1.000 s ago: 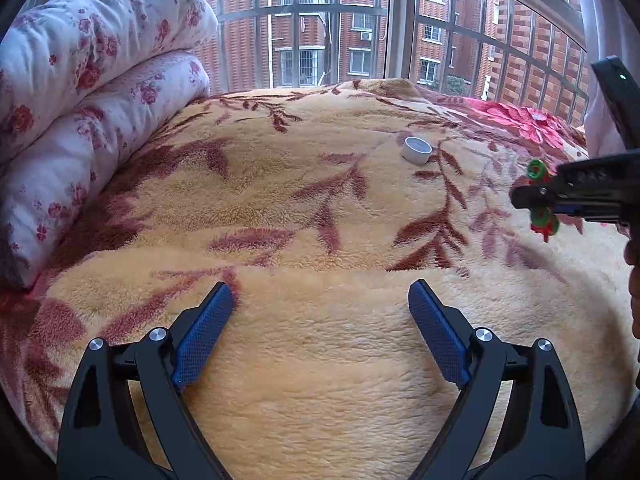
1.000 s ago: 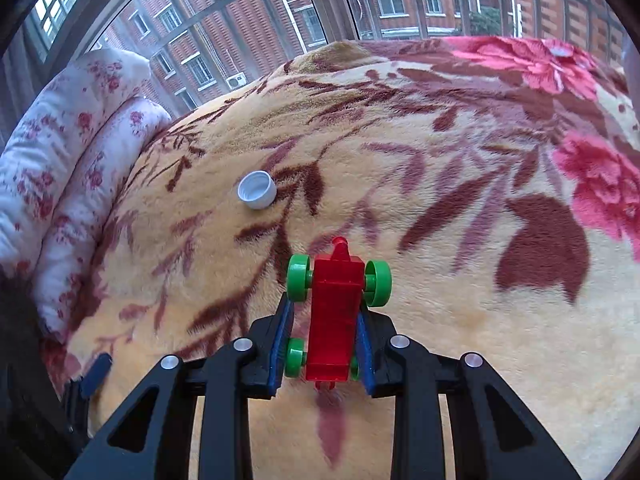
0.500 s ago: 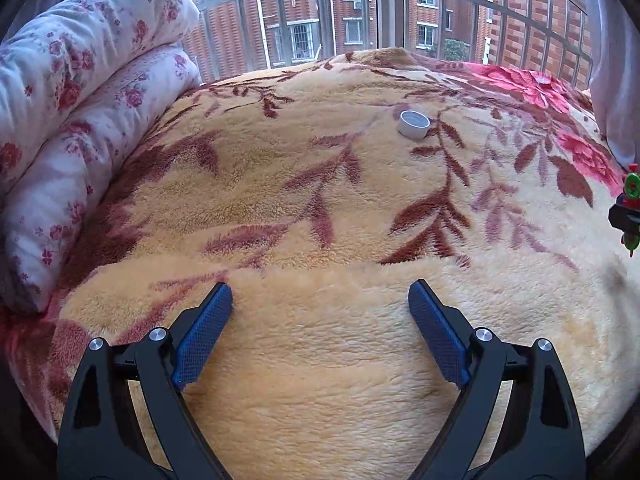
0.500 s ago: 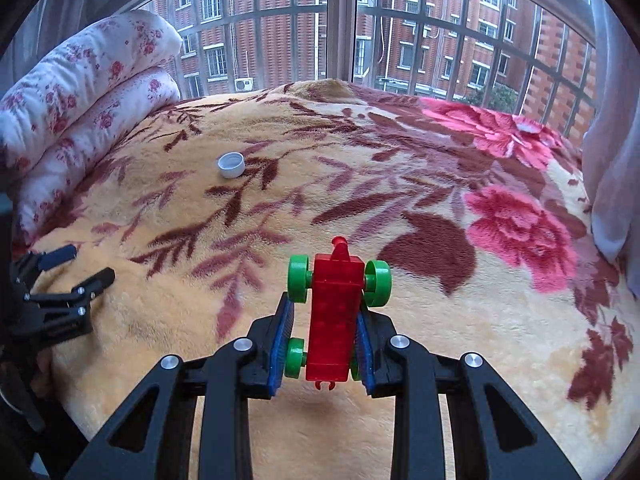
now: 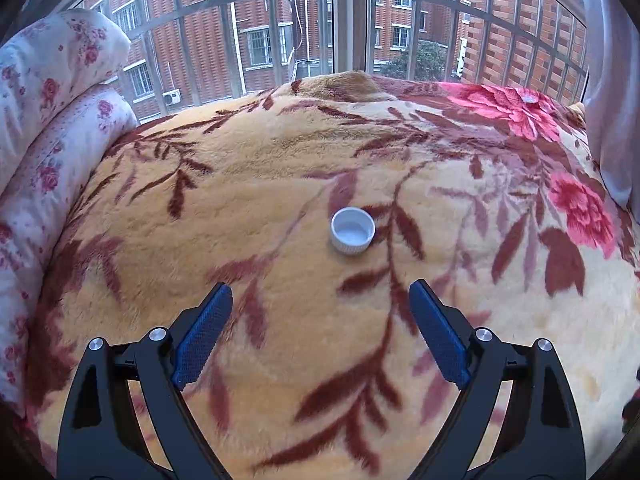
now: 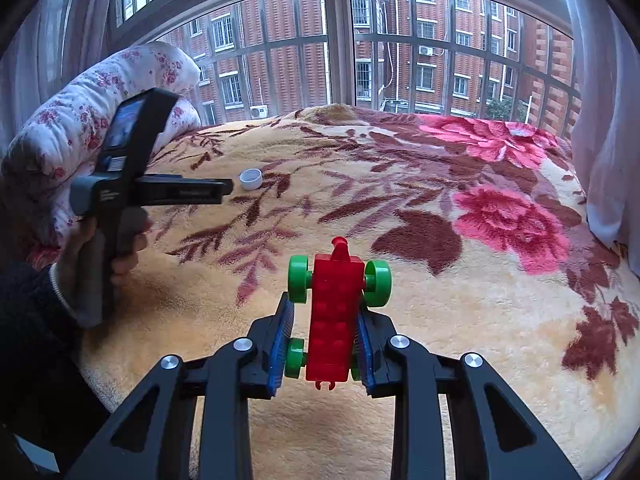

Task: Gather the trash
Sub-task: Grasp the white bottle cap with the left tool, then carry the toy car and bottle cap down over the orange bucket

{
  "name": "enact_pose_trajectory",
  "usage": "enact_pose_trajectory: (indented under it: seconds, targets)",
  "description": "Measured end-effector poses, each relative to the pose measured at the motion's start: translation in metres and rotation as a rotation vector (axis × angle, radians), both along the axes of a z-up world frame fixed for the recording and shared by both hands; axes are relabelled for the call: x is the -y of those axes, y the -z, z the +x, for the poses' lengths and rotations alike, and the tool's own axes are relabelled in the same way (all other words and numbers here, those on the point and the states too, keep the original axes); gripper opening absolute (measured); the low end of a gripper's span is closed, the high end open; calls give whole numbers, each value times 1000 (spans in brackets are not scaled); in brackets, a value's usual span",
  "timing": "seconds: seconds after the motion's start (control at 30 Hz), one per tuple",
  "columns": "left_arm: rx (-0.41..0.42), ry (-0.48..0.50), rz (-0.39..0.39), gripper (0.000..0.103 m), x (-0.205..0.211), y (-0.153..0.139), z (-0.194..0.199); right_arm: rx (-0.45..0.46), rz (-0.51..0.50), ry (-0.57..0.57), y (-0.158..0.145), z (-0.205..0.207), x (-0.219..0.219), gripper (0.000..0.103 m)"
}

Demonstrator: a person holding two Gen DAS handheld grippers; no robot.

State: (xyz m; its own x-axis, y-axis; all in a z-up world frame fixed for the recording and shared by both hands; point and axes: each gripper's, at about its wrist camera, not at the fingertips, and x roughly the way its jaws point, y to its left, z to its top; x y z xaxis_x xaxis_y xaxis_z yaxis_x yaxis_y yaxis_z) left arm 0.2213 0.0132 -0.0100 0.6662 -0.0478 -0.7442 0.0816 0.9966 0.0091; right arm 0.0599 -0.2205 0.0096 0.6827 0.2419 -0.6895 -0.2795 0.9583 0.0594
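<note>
A white bottle cap point(image 5: 352, 231) lies open side up on the floral blanket point(image 5: 280, 168), a short way ahead of my open, empty left gripper point(image 5: 320, 300). The cap also shows in the right wrist view point(image 6: 251, 179), just past the left gripper's tips point(image 6: 224, 190). My right gripper point(image 6: 324, 320) is shut on a red toy car with green wheels point(image 6: 334, 312) and holds it above the blanket near the bed's front edge.
A rolled floral quilt point(image 5: 48, 128) lies along the bed's left side. A barred window point(image 5: 348, 20) stands behind the bed. A pale curtain point(image 5: 612, 100) hangs at the right. A small pale round object point(image 5: 530, 99) lies on the far red flower.
My left gripper has moved forward toward the white cap, which now sits close ahead of the fingers. My right gripper has pulled back with the toy car still in it.
</note>
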Motion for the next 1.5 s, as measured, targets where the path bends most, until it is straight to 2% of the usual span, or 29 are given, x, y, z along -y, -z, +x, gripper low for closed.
enact_pose_trajectory:
  seconds: [0.17, 0.23, 0.27, 0.3, 0.33, 0.37, 0.63, 0.87, 1.03, 1.2, 1.37, 1.5]
  targets:
    - [-21, -10, -1, 87, 13, 15, 39, 19, 8, -12, -1, 0, 2, 29]
    - [-25, -5, 0, 78, 17, 20, 47, 23, 19, -17, -1, 1, 3, 29]
    - [-38, 6, -2, 64, 19, 23, 51, 25, 23, -18, -1, 1, 3, 29]
    - [-58, 11, 1, 42, 21, 26, 55, 28, 25, -19, -1, 2, 2, 29]
    - [-78, 9, 3, 34, 22, 31, 60, 31, 27, -21, -1, 2, 2, 29]
    - [-79, 4, 4, 32, 22, 33, 62, 34, 28, -23, -1, 2, 1, 29]
    - [-48, -16, 18, 31, 22, 27, 58, 39, 32, -21, -2, -3, -2, 29]
    - [0, 5, -12, 31, 20, -2, 26, 43, 25, -6, -11, -20, 0, 29]
    - [62, 61, -63, 31, 19, -31, -23, 44, 22, -3, -16, -35, -2, 29]
    - [107, 118, -79, 31, 16, -51, -84, 34, 28, 6, -18, -51, -2, 29]
    - [142, 173, -115, 31, 11, -60, -150, 39, 21, 1, -21, -70, -6, 29]
    - [143, 189, -92, 31, 14, -58, -197, 40, 17, -17, -22, -87, -11, 29]
